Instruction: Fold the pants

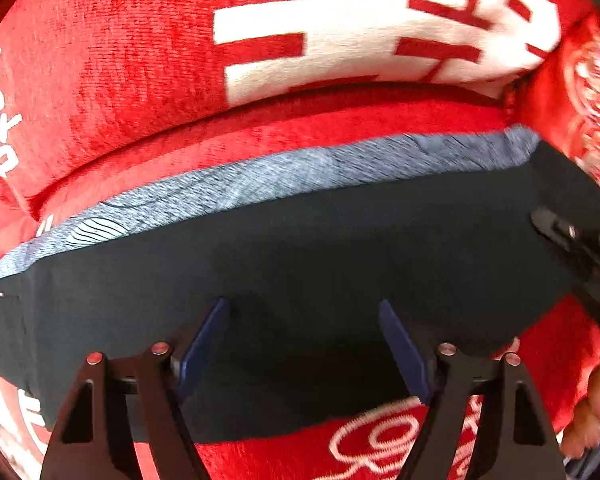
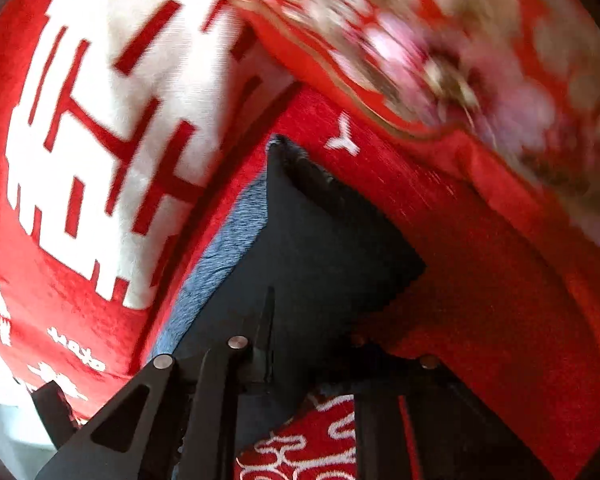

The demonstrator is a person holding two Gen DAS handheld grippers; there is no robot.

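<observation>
Dark navy pants (image 1: 300,248) lie folded in a long band across a red plush blanket (image 1: 112,92), with a heathered blue-grey strip (image 1: 260,184) showing along their far edge. My left gripper (image 1: 303,304) hovers over the near part of the band, its blue pads (image 1: 202,344) wide apart and no fold between them. In the right wrist view my right gripper (image 2: 288,312) is at the end of the pants (image 2: 324,248), jaws nearly together with dark cloth pinched between them; one finger is hidden in the fabric. A corner of the cloth (image 2: 280,148) peaks up ahead of it.
The blanket carries large white lettering (image 1: 340,40) beyond the pants. A red patterned cushion or quilt (image 2: 440,52) lies at the right. The right gripper's body (image 1: 568,236) rests at the pants' right end, and a person's fingers (image 1: 592,412) show at the lower right.
</observation>
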